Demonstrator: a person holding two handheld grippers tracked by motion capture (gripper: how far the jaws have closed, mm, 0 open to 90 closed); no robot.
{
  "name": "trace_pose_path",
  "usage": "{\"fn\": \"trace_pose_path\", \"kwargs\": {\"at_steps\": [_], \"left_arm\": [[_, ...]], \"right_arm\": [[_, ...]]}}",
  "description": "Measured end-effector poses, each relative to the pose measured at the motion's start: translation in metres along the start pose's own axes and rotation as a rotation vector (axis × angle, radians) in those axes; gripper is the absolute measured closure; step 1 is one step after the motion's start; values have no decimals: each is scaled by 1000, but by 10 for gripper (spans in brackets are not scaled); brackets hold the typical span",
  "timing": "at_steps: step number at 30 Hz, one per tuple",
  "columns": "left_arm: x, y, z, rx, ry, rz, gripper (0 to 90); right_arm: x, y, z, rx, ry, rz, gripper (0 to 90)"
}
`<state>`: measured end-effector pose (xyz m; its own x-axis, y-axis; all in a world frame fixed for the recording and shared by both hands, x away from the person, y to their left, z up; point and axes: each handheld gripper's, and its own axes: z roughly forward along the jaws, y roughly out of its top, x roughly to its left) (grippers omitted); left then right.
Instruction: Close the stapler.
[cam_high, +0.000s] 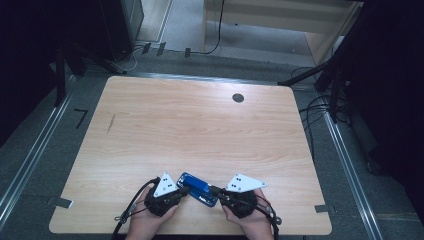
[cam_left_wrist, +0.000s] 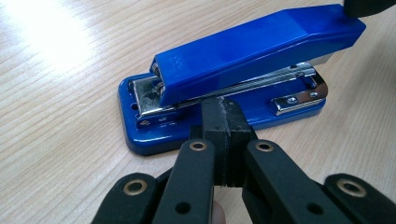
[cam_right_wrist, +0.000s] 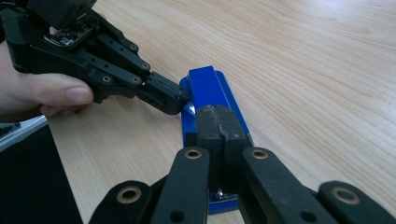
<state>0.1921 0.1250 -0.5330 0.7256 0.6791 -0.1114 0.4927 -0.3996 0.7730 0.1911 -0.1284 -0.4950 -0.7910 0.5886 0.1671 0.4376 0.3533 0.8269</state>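
Now | stapler (cam_left_wrist: 243, 60) | glossy blue, chrome magazine, arm raised, flat base

A blue stapler (cam_high: 198, 189) lies near the front edge of the wooden surface (cam_high: 200, 125), roughly midway along it and set at a slant — one end toward the person's left and a little farther back, the other toward the right and nearer. It rests flat on its wide blue plastic base with rounded corners. Above the base runs a shiny metal staple channel, and over that a long blue top arm, hinged at one end and tilted upward — its free end stands clear of the base, so a gap shows above the metal anvil plate at the front. The plastic is glossy, the metal slightly scuffed.
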Motion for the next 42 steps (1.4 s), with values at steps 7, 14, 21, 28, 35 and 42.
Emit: {"fn": "trace_pose_path", "kwargs": {"at_steps": [7, 14, 21, 28, 35, 42], "left_arm": [[2, -4, -6, -33, -15, -22, 852], [9, -11, -19, -71, 8, -42, 718], [26, -21, -37, -160, 45, -83, 492], [49, -30, -56, -176, 166, -121, 313], [71, -37, -84, -195, 283, -186, 147], [93, -53, -115, -220, 311, -216, 86]], "right_arm": [[8, -9, -2, 6, -1, 4, 900], [16, -17, -2, 7, -7, 18, 900], [21, -22, 1, 5, -13, 25, 900], [24, -27, 9, 7, -31, 32, 900], [25, -29, 14, 15, -47, 41, 900], [23, -31, 15, 13, -64, 42, 900]]}}
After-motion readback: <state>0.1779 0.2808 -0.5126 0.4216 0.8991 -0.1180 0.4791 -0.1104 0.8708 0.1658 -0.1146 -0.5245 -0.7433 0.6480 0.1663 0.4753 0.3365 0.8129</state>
